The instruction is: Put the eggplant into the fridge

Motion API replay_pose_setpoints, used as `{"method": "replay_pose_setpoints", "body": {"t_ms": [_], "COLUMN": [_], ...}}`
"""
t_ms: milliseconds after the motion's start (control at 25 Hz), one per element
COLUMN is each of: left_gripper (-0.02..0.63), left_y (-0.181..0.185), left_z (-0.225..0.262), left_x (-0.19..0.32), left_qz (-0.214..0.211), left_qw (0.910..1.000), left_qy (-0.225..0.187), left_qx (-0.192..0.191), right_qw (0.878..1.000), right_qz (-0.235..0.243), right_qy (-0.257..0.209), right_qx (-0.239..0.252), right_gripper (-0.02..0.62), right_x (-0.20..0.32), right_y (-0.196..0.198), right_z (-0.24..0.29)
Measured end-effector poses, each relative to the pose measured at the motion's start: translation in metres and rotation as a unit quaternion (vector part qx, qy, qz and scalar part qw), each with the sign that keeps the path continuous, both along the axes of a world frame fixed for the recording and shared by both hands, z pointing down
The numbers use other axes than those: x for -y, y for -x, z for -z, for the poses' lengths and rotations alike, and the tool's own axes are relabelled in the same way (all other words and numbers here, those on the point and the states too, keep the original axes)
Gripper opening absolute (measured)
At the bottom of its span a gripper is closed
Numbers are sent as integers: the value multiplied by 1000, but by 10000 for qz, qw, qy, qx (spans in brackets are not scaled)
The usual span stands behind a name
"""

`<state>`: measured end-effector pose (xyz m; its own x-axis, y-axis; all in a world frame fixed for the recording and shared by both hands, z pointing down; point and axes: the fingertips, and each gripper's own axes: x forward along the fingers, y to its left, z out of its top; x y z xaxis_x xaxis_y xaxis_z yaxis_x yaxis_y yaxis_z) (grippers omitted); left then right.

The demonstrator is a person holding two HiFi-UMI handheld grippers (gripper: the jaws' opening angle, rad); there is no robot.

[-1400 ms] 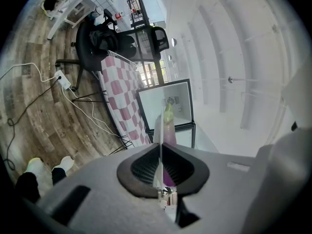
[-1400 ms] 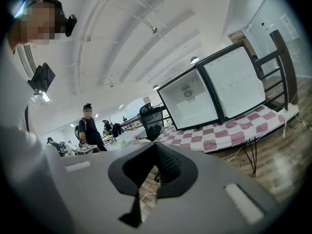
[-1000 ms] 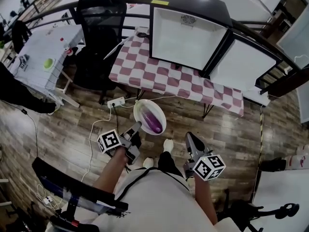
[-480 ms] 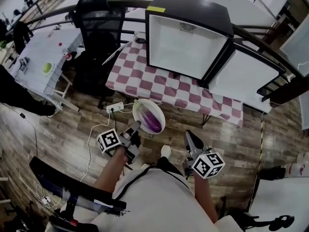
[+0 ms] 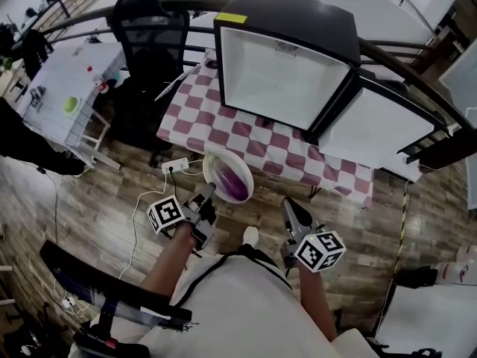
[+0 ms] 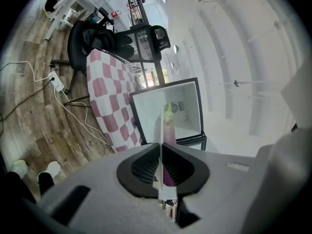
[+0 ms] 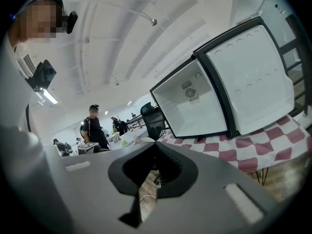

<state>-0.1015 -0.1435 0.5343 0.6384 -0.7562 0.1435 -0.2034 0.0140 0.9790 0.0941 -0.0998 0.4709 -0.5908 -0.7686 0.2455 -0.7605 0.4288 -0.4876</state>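
Note:
A purple eggplant lies on a white plate held out over the wooden floor. My left gripper is shut on the plate's near rim. In the left gripper view the plate shows edge-on between the pads, with the eggplant to its right. The black fridge stands on a red-and-white checkered table, its door swung open to the right and its white inside empty. My right gripper hangs to the right of the plate, shut and holding nothing. The right gripper view faces the fridge.
A black office chair stands left of the table. A power strip and white cables lie on the floor under the plate. Further left is a white table. People stand in the background. A dark railing runs behind the fridge.
Both grippers and the plate with the eggplant have moved forward toward the checkered table and the fridge, which now sit closer and larger in view. The grip on the plate is unchanged.

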Motion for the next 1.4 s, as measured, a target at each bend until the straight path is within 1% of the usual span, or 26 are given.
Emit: {"method": "replay_pose_setpoints", "body": {"t_ms": [200,440,520,560,640,720,880,1000,1120,1240,1400], "left_gripper": [25,23,23,23,23,23,23,23,21,23,22], "left_y": [-14,-37,-47,-51,-54,-58,-68,-70,-71,-64,-56], "left_z": [-3,-5,-3,-4,-13,-16,-10,-12,-9,-19,-26], "left_x": [16,28,32,33,33,36,46,49,53,51,59], "left_qz": [164,269,277,295,351,364,369,397,405,498,521], "left_qw": [9998,9996,9996,9995,9993,9992,9993,9992,9992,9986,9983], "left_qy": [82,35,-75,-65,88,129,7,82,-12,177,262], "left_qx": [71,51,-43,-51,36,61,-28,12,-28,63,73], "right_qw": [9998,9993,9992,9991,9991,9992,9991,9990,9987,9985,9984], "right_qz": [169,354,389,403,410,393,394,431,488,500,491], "right_qy": [-8,-7,29,39,44,56,115,115,105,171,240], "right_qx": [39,85,90,80,67,78,71,65,66,130,154], "right_gripper": [6,6,6,6,6,6,6,6,6,6,6], "right_x": [21,38,43,46,51,54,61,67,72,76,83], "right_y": [-14,-33,-40,-43,-49,-55,-66,-67,-65,-61,-54], "right_z": [-3,-9,-14,-17,-21,-22,-24,-23,-22,-27,-33]}}
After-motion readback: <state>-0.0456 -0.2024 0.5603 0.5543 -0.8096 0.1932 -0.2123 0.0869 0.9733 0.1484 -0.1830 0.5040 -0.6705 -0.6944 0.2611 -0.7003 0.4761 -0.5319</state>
